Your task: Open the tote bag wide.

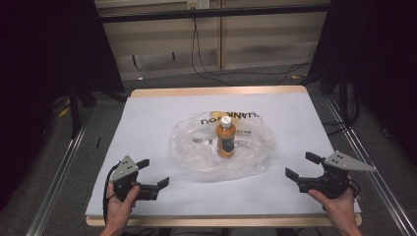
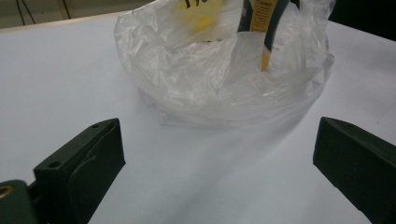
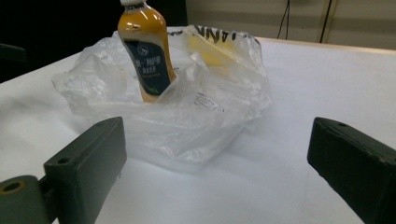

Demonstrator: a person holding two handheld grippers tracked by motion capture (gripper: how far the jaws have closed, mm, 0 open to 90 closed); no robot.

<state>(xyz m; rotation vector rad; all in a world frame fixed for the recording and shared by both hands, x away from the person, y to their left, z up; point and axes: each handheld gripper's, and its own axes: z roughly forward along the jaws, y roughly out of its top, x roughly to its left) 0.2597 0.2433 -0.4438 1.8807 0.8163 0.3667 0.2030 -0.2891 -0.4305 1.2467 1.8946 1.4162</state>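
An orange bottle [image 1: 226, 140] with a white cap stands upright, long axis vertical, inside a crumpled clear plastic bag [image 1: 196, 147] at the middle of the white surface [image 1: 147, 118]. Black lettering on the bag's far side reads partly "HANK YOU"; the bottle's dark label is too small to read. The left tongs [image 1: 153, 172] and right tongs [image 1: 301, 165] rest near, jaws apart and empty, the bag between and beyond them, roughly equally near each.

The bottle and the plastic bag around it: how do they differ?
The bottle is orange, rigid and stands upright; the plastic bag is clear, crumpled and slumped low around it. The bottle bears a dark label, the bag black lettering. Both sit mid-table, untouched, each claw open and apart from them.
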